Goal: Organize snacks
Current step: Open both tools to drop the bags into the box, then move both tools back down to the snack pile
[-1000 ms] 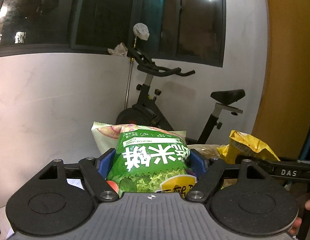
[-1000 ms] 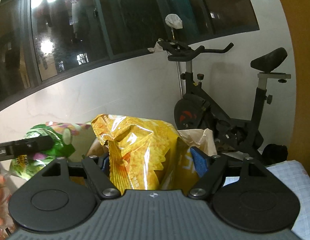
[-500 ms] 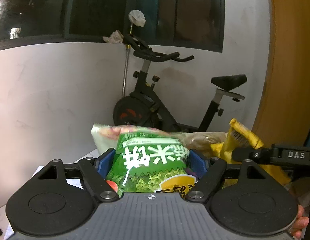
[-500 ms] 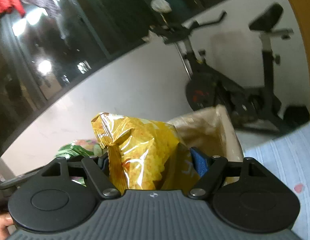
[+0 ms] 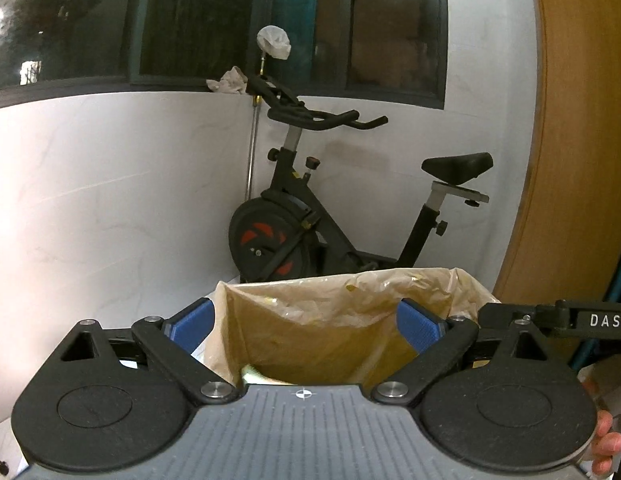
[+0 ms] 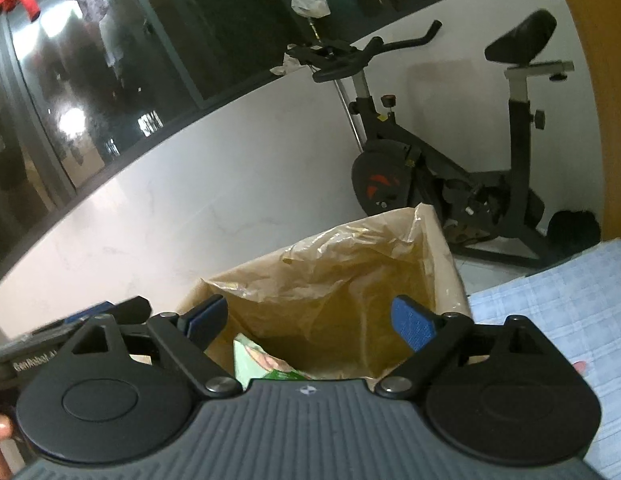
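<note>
The green snack packet (image 6: 266, 366) lies down inside the paper bag (image 6: 350, 280), near its left wall; only its pale green top edge with a printed picture and a darker green strip shows above the right gripper's body. In the left wrist view just a pale sliver of it (image 5: 254, 374) peeks out at the bag's bottom. The bag (image 5: 330, 312) is tan, crinkled and glossy inside, and stands open with its rim upright.

The left gripper (image 5: 306, 326) hangs over the bag's mouth, its blue-padded fingers (image 5: 190, 326) spread wide and opening, nothing between them. The right gripper (image 6: 310, 322) is likewise above the bag, fingers (image 6: 412, 326) apart and opening, pinching nothing.

A checked blue cloth (image 6: 558, 304) lies right of the bag. An exercise bike (image 5: 330, 216) stands against the white wall behind.
</note>
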`<act>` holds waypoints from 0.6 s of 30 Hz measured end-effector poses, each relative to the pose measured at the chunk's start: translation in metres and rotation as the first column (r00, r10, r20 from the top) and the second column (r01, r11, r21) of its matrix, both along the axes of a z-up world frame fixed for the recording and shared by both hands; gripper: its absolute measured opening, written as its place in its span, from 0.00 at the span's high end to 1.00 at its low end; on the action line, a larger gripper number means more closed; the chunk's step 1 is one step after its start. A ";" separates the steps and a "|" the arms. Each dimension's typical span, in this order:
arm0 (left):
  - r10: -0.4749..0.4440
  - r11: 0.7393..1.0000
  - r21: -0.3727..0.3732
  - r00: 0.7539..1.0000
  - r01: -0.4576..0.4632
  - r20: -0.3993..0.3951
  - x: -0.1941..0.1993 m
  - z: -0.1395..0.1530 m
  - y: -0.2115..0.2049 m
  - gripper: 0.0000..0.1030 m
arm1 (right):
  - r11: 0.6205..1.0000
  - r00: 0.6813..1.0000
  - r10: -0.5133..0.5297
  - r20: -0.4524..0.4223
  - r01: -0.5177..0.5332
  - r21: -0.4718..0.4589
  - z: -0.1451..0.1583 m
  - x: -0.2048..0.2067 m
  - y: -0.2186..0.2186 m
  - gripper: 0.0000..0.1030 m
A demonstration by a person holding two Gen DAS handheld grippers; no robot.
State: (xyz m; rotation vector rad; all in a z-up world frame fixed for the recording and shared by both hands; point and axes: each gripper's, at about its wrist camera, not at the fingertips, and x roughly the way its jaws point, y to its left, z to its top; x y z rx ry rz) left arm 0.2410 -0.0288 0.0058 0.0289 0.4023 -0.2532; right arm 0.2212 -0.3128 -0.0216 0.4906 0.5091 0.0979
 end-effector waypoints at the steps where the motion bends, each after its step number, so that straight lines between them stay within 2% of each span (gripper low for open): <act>1: 0.006 1.000 -0.001 1.000 -0.006 -0.003 -0.001 0.001 0.002 0.04 | 1.000 1.000 0.000 -0.001 0.000 -0.020 0.002 -0.002 0.002 0.11; 10: 0.042 0.999 0.035 0.999 -0.042 0.001 -0.030 0.009 0.017 0.04 | 0.978 1.000 0.025 0.005 -0.024 -0.206 0.016 -0.033 0.024 0.11; 18: 0.071 0.997 0.034 0.998 -0.071 0.001 -0.056 0.009 0.033 0.04 | 0.948 0.999 0.049 0.006 -0.045 -0.315 0.012 -0.061 0.042 0.11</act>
